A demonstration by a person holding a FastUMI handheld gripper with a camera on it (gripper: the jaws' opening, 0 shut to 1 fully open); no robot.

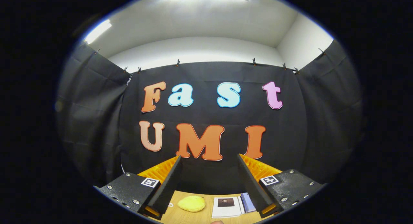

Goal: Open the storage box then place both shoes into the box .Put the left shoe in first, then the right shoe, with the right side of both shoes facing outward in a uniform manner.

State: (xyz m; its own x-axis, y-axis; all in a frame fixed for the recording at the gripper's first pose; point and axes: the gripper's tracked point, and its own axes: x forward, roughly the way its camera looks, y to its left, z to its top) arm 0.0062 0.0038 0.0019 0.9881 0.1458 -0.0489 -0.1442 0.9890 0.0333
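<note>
My gripper (pixel 209 159) is held high and level, pointing at the black cloth wall of the booth. Its two fingers (pixel 169 182) stand wide apart with nothing between them, so it is open. Below the fingers lies a strip of wooden table (pixel 206 216). On it, between the finger bases, rest a yellow soft object (pixel 191 203) and a white booklet with a small dark picture (pixel 229 206). I cannot tell what the yellow object is.
Black cloth walls (pixel 213 121) enclose the booth at the back and on both sides, clipped along the top. White room walls and a bright ceiling light show above them. A fingertip-like shape (pixel 217 222) sits at the table's near edge.
</note>
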